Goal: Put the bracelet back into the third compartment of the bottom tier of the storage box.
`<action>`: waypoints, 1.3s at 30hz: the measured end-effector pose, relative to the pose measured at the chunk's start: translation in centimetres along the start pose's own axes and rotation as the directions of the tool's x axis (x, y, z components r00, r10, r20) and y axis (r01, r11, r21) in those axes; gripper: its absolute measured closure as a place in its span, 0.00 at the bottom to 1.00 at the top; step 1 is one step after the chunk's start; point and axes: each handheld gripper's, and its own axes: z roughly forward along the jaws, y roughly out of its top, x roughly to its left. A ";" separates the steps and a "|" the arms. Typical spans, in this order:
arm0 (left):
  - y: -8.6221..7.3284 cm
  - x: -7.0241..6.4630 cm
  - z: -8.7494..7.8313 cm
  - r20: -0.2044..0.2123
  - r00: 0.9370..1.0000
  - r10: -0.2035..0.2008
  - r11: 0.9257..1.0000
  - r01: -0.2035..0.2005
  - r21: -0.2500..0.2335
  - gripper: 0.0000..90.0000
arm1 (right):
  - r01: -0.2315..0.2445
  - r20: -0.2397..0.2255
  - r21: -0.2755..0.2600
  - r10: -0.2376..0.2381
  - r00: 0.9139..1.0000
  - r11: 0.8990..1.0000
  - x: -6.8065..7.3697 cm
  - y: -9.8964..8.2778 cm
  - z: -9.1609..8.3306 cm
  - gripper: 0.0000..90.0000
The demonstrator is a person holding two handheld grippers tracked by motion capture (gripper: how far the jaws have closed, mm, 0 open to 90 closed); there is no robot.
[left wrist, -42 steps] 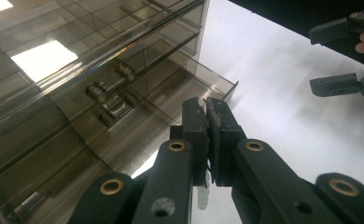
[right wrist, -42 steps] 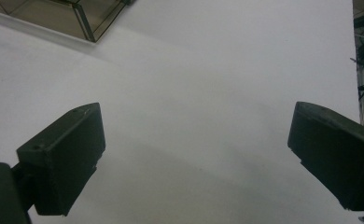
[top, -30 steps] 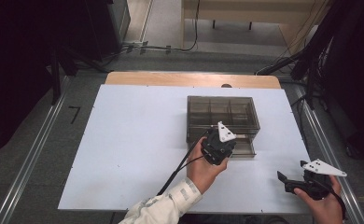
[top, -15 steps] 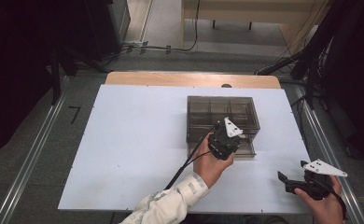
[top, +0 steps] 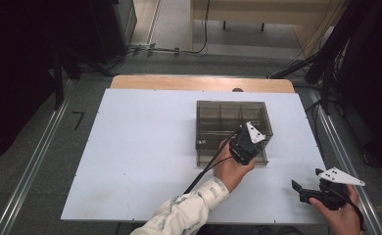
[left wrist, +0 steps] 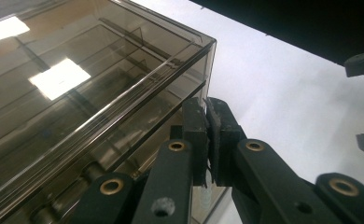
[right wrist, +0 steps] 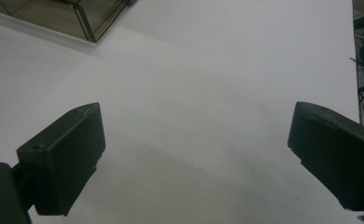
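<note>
Smoked clear organiser box [top: 230,120], lid down, standing right of centre on the white worktop [top: 140,152]; dividers show through the tinted walls, and its compartments look empty as far as the glare allows. Compared with a second ago, my left claw [top: 246,142] has travelled from the box's near edge toward its near right corner and dropped slightly. In the left gripper view its pads [left wrist: 212,135] are pressed together with nothing between them, the tips just beside the lid's corner seam [left wrist: 208,46]. I judge this a probe at the lid edge, opening not yet begun. My right claw [top: 297,187] rests well apart at the worktop's near right, spread wide over bare surface.
</note>
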 end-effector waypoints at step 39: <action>-1.4 -1.4 0.5 0.027 0.999 -0.021 0.999 0.020 0.037 0.49 | 0.003 0.000 0.003 -0.003 1.000 1.000 0.0 -0.1 0.0 0.03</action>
